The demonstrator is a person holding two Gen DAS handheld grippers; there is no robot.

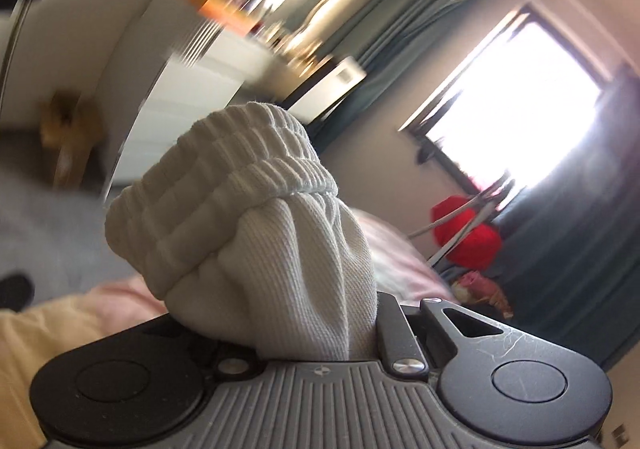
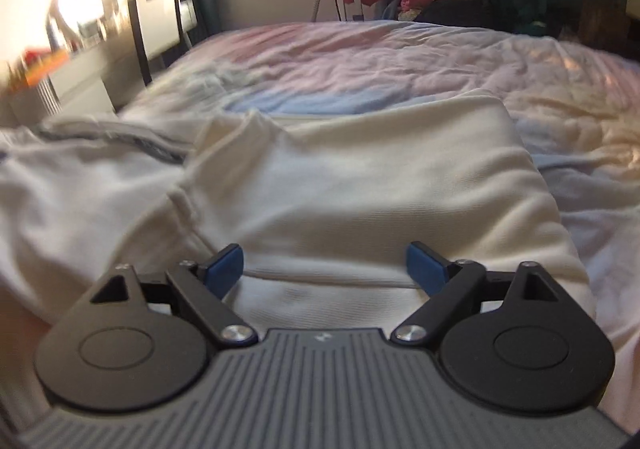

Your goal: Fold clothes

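On the rumpled pastel bed (image 2: 400,61), the soft, limp cream ribbed-cuff garment (image 2: 360,177) bunches in the left gripper's (image 1: 320,329) clamped jaws; the right gripper's (image 2: 325,269) gape empty above its hem, a sensible hold.

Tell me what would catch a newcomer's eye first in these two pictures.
The bunched white ribbed-knit cuff fills the middle of the left wrist view, clamped in the shut left gripper. In the right wrist view, the open right gripper hovers over a folded cream knit garment on the rumpled pale pink bedspread.
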